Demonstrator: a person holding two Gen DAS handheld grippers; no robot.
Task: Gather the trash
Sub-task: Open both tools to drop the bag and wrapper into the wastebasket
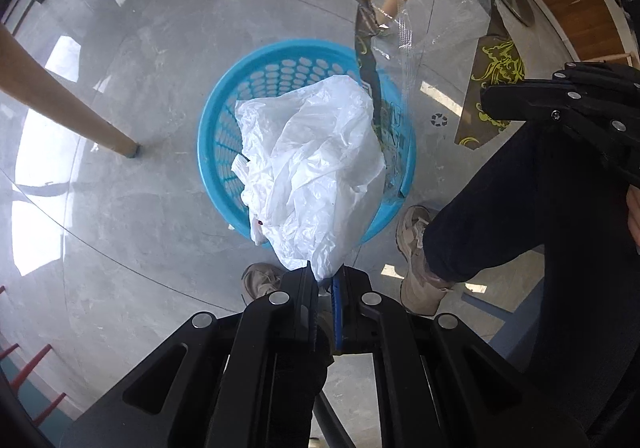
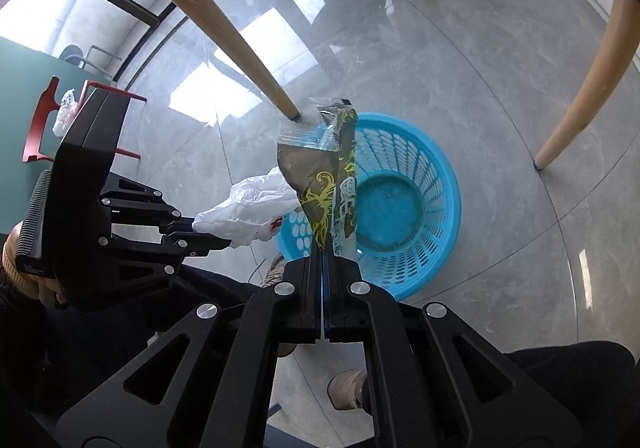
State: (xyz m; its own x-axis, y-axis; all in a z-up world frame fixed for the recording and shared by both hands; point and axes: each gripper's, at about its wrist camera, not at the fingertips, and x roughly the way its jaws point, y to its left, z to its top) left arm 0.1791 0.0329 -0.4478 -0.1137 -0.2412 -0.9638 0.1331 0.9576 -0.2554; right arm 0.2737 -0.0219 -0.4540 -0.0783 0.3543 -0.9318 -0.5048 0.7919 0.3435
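Both claws (image 1: 326,280) (image 2: 325,254) pinch trash above the blue basket (image 2: 400,207).

Bright daylight fills both views. White window reflections glare off the glossy grey floor (image 1: 140,59), strongest at the left. Fisheye bending curves the floor's tile seams and the wooden table legs (image 2: 208,11) (most toward the dark, vignetted corners). Focus is mostly sharp; shadows are soft and faint.
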